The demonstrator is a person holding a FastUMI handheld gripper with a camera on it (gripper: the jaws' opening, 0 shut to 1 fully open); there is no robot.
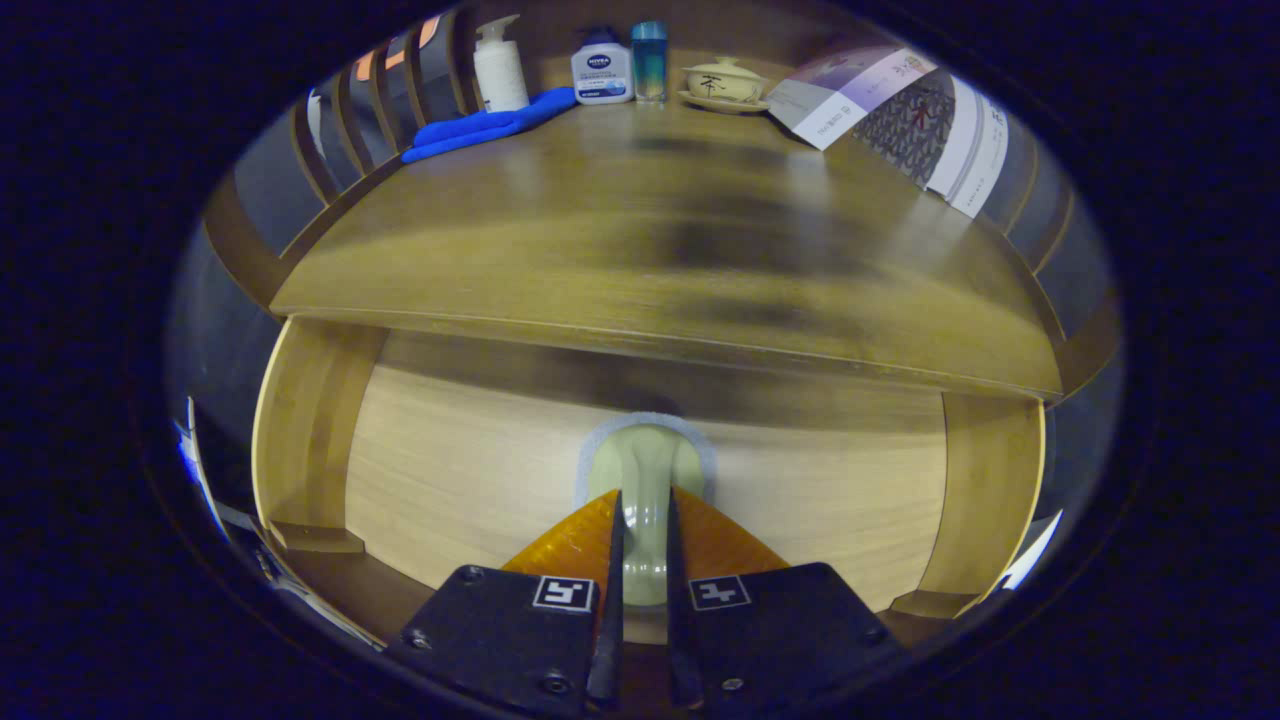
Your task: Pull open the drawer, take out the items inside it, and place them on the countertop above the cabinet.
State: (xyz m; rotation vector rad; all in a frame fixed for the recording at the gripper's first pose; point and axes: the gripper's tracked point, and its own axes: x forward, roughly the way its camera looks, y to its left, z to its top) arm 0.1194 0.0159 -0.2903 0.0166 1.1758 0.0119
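A pale wooden drawer front (480, 470) sits under the brown countertop (640, 240) of the cabinet. In its middle is a pale green handle (645, 470) on a grey backing patch. My gripper (645, 540) is at the handle, with both fingers pressed against its sides, so it is shut on the handle. The inside of the drawer is hidden behind the front.
At the back of the countertop stand a white pump bottle (499, 68), a blue cloth (485, 127), a white and blue bottle (601, 70), a teal glass (649, 60) and a lidded cup on a saucer (725, 83). Printed sheets (900, 115) lean at the right. Slatted rails edge both sides.
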